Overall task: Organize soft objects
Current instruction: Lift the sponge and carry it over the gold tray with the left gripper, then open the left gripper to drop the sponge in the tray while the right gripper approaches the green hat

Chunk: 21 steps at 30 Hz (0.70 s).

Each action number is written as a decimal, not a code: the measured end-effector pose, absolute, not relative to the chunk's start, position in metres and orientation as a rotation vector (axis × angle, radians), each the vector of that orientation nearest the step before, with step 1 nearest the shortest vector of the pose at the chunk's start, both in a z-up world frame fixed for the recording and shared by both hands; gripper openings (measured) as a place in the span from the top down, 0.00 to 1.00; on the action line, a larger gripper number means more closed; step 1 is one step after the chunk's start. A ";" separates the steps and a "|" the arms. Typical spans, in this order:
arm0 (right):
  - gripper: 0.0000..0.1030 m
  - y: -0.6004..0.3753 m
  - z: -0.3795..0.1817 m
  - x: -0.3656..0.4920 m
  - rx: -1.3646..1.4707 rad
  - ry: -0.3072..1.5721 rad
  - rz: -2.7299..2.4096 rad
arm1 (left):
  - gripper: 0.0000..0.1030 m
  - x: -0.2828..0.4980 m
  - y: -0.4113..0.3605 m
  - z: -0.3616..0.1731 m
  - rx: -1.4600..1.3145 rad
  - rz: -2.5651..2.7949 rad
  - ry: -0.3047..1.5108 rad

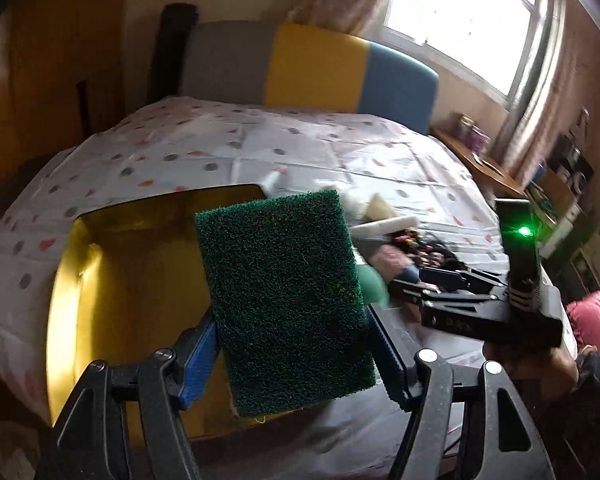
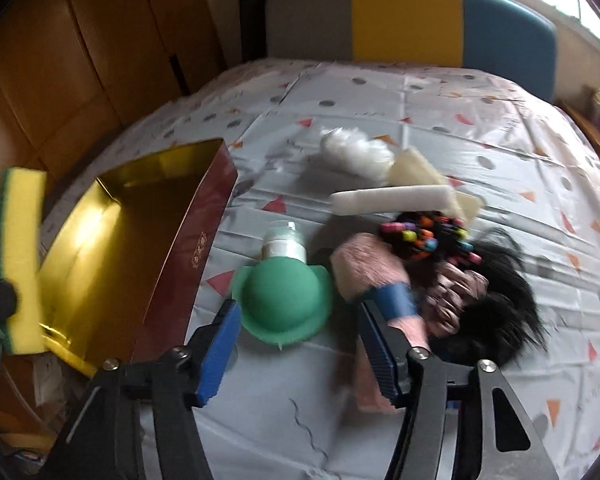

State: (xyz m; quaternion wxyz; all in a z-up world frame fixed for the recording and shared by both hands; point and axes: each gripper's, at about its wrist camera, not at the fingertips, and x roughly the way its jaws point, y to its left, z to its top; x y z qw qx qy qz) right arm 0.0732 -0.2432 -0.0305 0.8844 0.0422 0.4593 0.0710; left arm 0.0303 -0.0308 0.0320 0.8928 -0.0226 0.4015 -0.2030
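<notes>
My left gripper (image 1: 294, 344) is shut on a sponge (image 1: 280, 292), green scouring face toward the camera, held above an open gold-lined box (image 1: 112, 280). In the right wrist view the sponge (image 2: 20, 248) shows its yellow foam side at the far left, beside the box's dark red wall (image 2: 180, 264). My right gripper (image 2: 298, 320) hangs open over a pile on the bedsheet, its pads pressing on nothing. Below it lie a green dome-shaped silicone piece (image 2: 286, 300) and a pink furry item with a blue band (image 2: 368, 268). From the left wrist view the right gripper (image 1: 424, 280) reaches into the pile.
More of the pile: a white foam roll (image 2: 392, 198), white fluff (image 2: 356, 152), a cream sponge (image 2: 416, 168), coloured hair ties (image 2: 428, 240), black fur (image 2: 496, 312), a clear jar (image 2: 282, 240). A grey, yellow and blue headboard (image 2: 404, 20) stands behind; a wooden wardrobe (image 2: 80, 60) is at left.
</notes>
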 end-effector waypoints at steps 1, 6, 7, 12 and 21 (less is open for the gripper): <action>0.46 -0.242 -0.033 0.078 0.081 0.963 0.146 | 0.32 0.030 -0.024 0.031 -0.056 -0.410 0.835; 0.50 -0.240 -0.043 0.107 0.125 1.025 0.186 | 0.32 0.034 0.012 0.021 -0.107 -0.359 0.850; 0.50 -0.241 -0.044 0.110 0.134 1.036 0.194 | 0.32 0.034 0.016 0.019 -0.115 -0.350 0.851; 0.41 -0.228 -0.059 0.130 0.096 1.102 0.210 | 0.31 0.036 0.037 0.013 -0.150 -0.311 0.861; 0.48 -0.227 -0.080 0.121 0.007 1.120 0.155 | 0.31 0.061 0.051 -0.002 -0.107 -0.231 0.902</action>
